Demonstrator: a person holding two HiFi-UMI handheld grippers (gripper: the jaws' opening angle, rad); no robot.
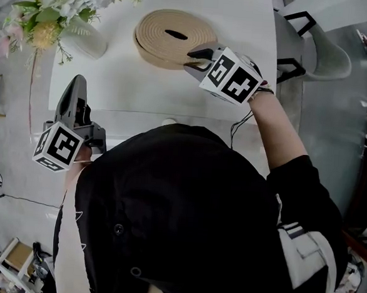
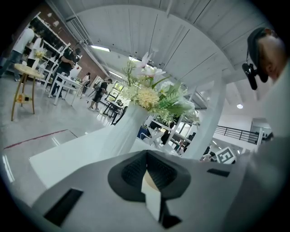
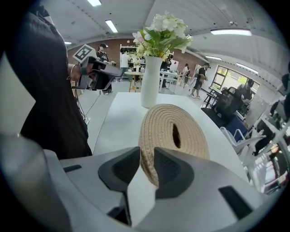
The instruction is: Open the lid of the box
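Observation:
A round woven straw box [image 1: 175, 39] with a slot in its lid [image 3: 174, 131] sits on the white table [image 1: 242, 28]. My right gripper [image 1: 199, 59] reaches down to the box's near right edge. In the right gripper view its jaws [image 3: 146, 156] straddle the lid's rim, and the woven edge fills the gap between the pads. My left gripper [image 1: 78, 82] hovers over the table's near left corner, away from the box, jaws together with nothing in them [image 2: 146, 154].
A white vase [image 1: 84, 39] of flowers [image 1: 55, 2] stands at the table's left, next to the box. White chairs [image 1: 322, 52] stand beyond the table's right side. My body is close against the near edge.

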